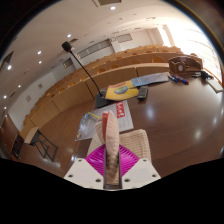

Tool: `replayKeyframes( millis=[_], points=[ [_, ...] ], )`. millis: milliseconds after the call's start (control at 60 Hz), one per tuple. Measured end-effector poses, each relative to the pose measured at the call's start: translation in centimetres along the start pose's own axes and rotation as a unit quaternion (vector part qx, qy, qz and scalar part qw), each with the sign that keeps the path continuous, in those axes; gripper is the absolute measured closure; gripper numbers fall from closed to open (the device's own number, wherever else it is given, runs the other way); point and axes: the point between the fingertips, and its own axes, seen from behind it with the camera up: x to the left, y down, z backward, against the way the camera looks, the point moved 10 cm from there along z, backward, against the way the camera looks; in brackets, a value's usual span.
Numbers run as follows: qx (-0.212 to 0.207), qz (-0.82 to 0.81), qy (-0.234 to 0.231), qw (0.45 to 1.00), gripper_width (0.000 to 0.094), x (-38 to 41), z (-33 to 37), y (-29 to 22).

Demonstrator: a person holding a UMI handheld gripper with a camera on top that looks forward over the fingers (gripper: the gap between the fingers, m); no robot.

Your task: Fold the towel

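A beige towel (111, 140) hangs as a narrow bunched strip between my two fingers and reaches up just past their tips. My gripper (111, 158) is shut on the towel, with the pink pads (95, 160) pressed against it from both sides. The rest of the towel is hidden below the fingers. The gripper is held high above the brown wooden surface (160, 125) ahead of it.
Beyond the fingers lies a flat yellow and white item (123, 92) with a dark object beside it. A brown bag (185, 67) stands further right. A black stand (72, 55) rises at the left. Curved wooden benches (90, 85) run behind.
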Motion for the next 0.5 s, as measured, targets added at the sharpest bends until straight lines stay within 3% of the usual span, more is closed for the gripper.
replayKeyframes(
  millis=[67,150,250,500],
  points=[
    [0.010,0.016,0.027,0.999,0.0566,-3.2,-0.5,0.2],
    [0.002,0.049,0.077,0.996,0.0387,-6.9,0.1,-0.1],
    [-0.010,0.085,0.105,0.991,0.0069,-9.0,1.6,-1.0],
    [-0.025,0.133,0.121,0.983,0.0083,-7.7,7.9,-1.1]
  ],
)
